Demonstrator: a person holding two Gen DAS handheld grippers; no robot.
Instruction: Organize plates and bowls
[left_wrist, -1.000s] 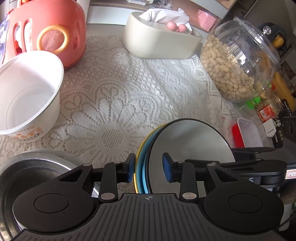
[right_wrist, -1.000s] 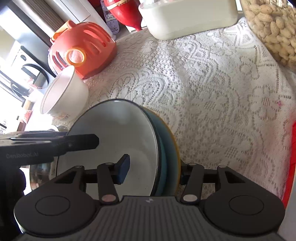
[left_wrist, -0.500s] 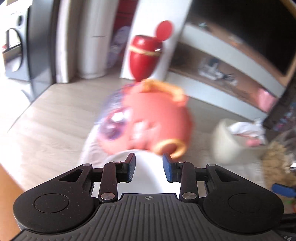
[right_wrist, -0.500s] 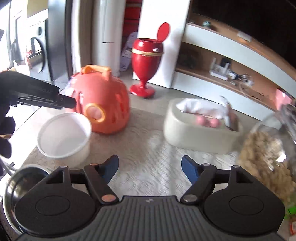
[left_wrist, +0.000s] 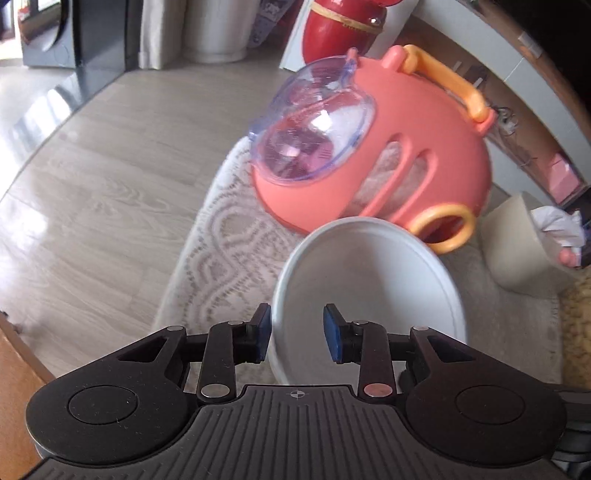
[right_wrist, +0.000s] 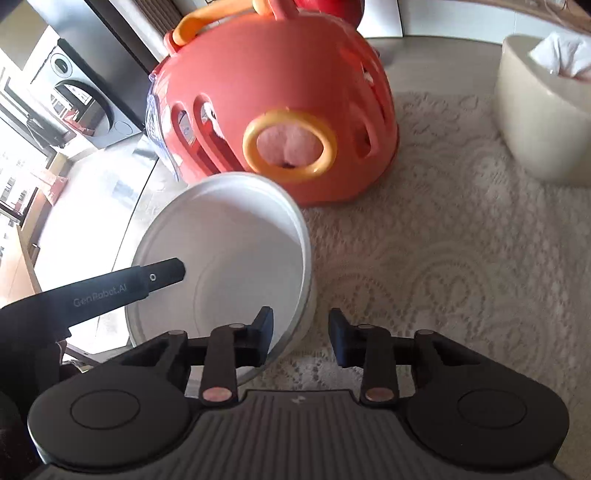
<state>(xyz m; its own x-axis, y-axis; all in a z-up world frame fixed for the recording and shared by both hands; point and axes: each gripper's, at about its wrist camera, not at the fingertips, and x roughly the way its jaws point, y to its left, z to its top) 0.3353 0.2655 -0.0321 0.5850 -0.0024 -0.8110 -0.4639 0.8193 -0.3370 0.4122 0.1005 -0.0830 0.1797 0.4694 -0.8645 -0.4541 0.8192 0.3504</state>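
I read the counter (right_wrist: 461, 258) first: it wears a lace cloth (left_wrist: 229, 240), and at its far side sits the big coral carrier (right_wrist: 280, 74) with an orange ring (right_wrist: 290, 146) facing my right camera. A cream tissue box (right_wrist: 535, 110) stands well off to the right.

The white bowl (right_wrist: 236, 258) is the piece I'm working; it rests upright on the cloth just in front of the carrier, close to the counter's left edge. From the left view the bowl (left_wrist: 369, 291) fills the lower middle.

My left claw (left_wrist: 297, 334) is narrowly parted and straddles the near-left rim, one pad (left_wrist: 263, 332) outside the wall and the other over the bowl's inside; I see no contact yet. My right claw (right_wrist: 301, 338) is also parted, holding nothing, with the rim on the right side of the bowl between its blue pads.

To do this well, I'd let one claw take the rim, not both. I'd seat the pads deep over the lip before squeezing, lift straight up, and stay clear of the carrier.
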